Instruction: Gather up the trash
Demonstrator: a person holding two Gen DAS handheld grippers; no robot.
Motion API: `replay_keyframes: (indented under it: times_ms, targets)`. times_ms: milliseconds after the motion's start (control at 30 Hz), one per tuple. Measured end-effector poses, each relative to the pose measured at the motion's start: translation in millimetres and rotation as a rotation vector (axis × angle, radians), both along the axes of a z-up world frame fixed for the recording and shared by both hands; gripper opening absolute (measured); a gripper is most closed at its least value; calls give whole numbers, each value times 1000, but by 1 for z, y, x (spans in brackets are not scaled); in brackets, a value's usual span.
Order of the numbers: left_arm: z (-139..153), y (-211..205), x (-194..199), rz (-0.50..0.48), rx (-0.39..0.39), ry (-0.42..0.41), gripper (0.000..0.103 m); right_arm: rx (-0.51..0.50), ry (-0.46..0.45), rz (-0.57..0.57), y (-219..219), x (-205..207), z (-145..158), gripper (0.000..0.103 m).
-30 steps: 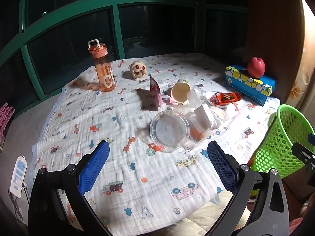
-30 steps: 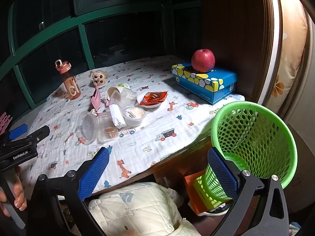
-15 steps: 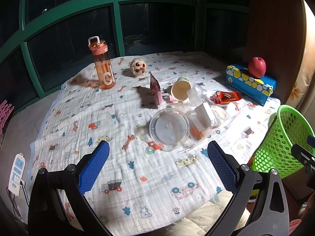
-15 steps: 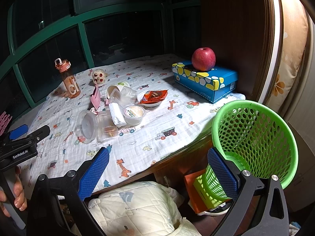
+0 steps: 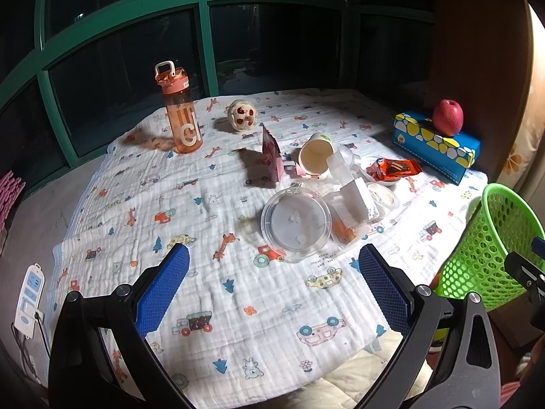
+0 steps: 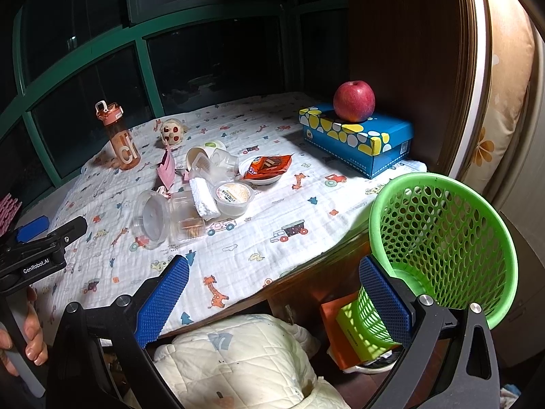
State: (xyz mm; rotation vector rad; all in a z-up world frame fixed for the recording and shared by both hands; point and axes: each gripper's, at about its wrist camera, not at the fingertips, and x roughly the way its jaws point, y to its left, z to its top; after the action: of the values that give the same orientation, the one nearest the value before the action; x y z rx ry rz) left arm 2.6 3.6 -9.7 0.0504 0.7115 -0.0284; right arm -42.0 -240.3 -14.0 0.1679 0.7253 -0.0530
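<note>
A heap of trash lies mid-table: a clear round lid (image 5: 295, 222), a clear box with orange crumbs (image 5: 344, 228), a tipped paper cup (image 5: 315, 157), a pink carton (image 5: 270, 156), a pudding cup (image 6: 233, 197) and an orange wrapper (image 6: 269, 164) on a white dish. A green mesh basket (image 6: 439, 238) stands beside the table's right edge. My left gripper (image 5: 272, 283) is open and empty, above the cloth in front of the lid. My right gripper (image 6: 272, 289) is open and empty over the table's front edge, left of the basket.
An orange water bottle (image 5: 178, 121) and a small round toy (image 5: 241, 115) stand at the back. A blue box (image 6: 357, 136) with a red apple (image 6: 354, 101) sits at the right. A white quilt (image 6: 238, 358) lies below the table edge. A power strip (image 5: 29, 301) lies at the left.
Both views have drifted only slightly; the left gripper has eased a little toward the trash heap. Both grippers stay open and empty.
</note>
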Motion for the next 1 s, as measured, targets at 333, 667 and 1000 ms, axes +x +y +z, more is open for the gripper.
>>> replay_keyframes:
  times_ms: [333,667,1000]
  targets:
    - [0,2,0,4,-2,3,98,7,2,2,0,1,-2,97]
    - [0,-1,3,3,-2,8,98,8,8,2,0,2,-3,97]
    - [-1,-3,12,1,0,19,98,12,18,2,-1,6,-6,97]
